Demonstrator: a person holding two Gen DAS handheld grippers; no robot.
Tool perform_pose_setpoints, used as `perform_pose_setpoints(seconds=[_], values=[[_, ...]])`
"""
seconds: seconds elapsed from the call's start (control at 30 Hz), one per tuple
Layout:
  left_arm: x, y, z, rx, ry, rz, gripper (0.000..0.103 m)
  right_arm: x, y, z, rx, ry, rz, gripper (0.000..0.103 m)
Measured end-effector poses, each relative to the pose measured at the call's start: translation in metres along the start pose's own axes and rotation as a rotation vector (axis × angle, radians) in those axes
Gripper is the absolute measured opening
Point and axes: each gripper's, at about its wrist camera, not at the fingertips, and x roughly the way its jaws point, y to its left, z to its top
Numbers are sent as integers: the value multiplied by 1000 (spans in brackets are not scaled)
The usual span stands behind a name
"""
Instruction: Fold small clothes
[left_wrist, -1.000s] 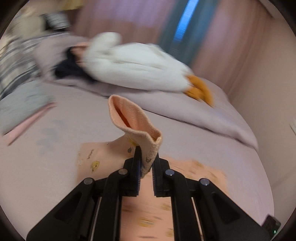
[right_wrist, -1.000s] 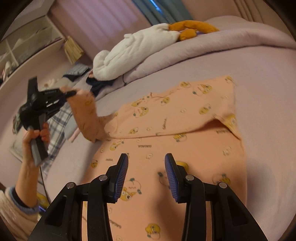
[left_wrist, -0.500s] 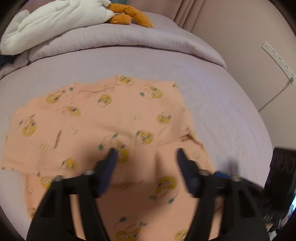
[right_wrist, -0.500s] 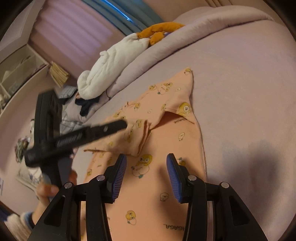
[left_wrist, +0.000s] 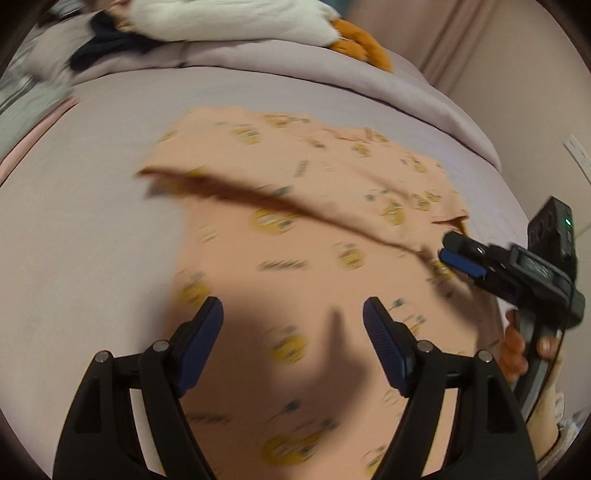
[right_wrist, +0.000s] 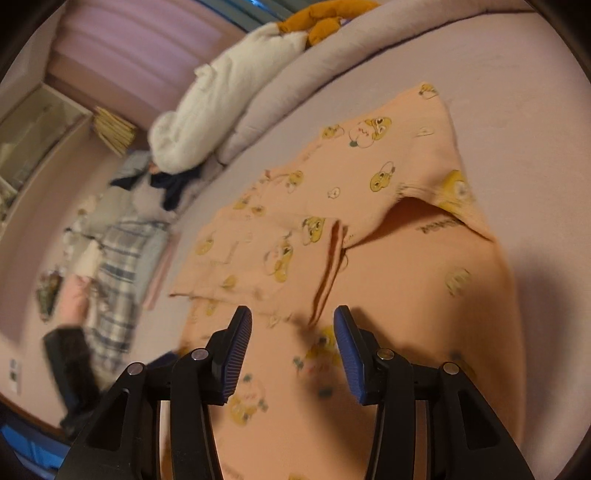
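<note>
Released since 1 s ago, sleeve now lies folded across soft peach printed garment (left_wrist: 295, 236) on bed (left_wrist: 92, 221); left gripper (left_wrist: 293, 325) & right gripper (right_wrist: 293, 332) jaws wide, empty.

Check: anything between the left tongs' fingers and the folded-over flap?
Only flat peach garment, shadowed, between the open left tongs and the flap; seen in the left wrist view.

The right gripper (right_wrist: 292, 343), jaws apart, hovers over the peach garment (right_wrist: 388, 280) spread on the bed (right_wrist: 517, 110).
</note>
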Motion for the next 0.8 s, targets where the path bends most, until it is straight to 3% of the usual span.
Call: perform_pose_setpoints(seconds=[0.13,0.2,0.23,0.27,0.43,0.67,0.8], values=[[-13,15,-18,-17,-14,20,78,10,3,5,-19,-20,-32,46],[-17,21,-25,-24,-19,25,79,12,7,5,-46,-30,-34,32],[-19,24,-27,-31,-17,21,80,13,10,5,-69,-26,-49,14],[-18,27,-29,-41,-12,11,80,14,11,4,-82,-28,-62,9],[-12,31,-31,-66,17,-13,80,-12,32,15,-192,-96,-85,7],[-10,25,-29,-69,19,-30,80,-75,49,65,-290,-270,-124,6],[-8,24,-29,-67,22,-27,80,-73,27,74,-305,-260,-223,6]])
